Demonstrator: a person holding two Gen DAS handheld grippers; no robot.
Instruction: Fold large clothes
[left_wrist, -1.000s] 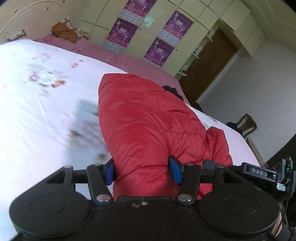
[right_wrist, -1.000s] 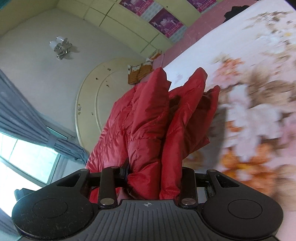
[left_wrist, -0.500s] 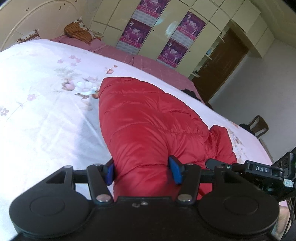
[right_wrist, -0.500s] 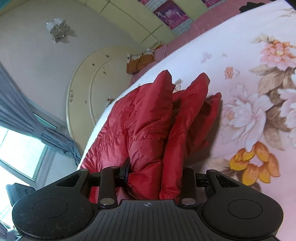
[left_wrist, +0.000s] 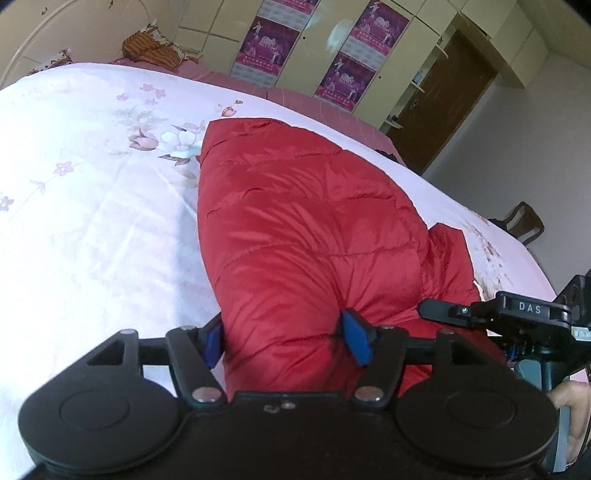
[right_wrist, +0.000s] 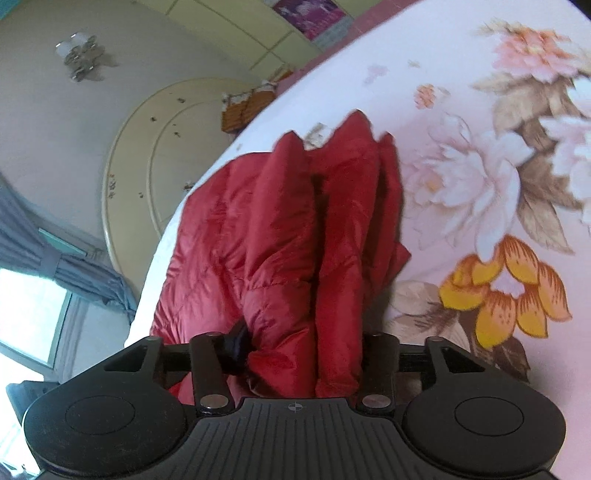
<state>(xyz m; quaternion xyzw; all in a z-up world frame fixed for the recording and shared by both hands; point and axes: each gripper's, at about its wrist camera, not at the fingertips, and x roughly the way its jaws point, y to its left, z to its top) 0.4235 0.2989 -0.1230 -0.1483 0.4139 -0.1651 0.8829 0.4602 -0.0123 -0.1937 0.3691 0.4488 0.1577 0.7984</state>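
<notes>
While the floral bedspread (left_wrist: 92, 206) fills most of both views, we see the red puffer jacket (left_wrist: 306, 236) lying on it as a long padded bundle, running from our tongs at six o'clock up toward twelve o'clock in the left wrist view. In the right wrist view the same jacket (right_wrist: 280, 229) shows as several stacked folds standing on edge, with the big printed flowers of the bedspread (right_wrist: 498, 177) at three o'clock. At twelve o'clock in the left view stands a pale wardrobe (left_wrist: 417, 55) with purple posters, and a brown door (left_wrist: 443, 99) sits at one o'clock. Our left gripper (left_wrist: 286, 338) has its blue pads either side of the jacket's near end, jaws opening, fabric bulging between them and touching both pads. Our right gripper (right_wrist: 301, 347) is opening too, the bunched folds between its fingers; we cannot tell whether they press the cloth. A hand (left_wrist: 570, 410) shows at four o'clock.
</notes>
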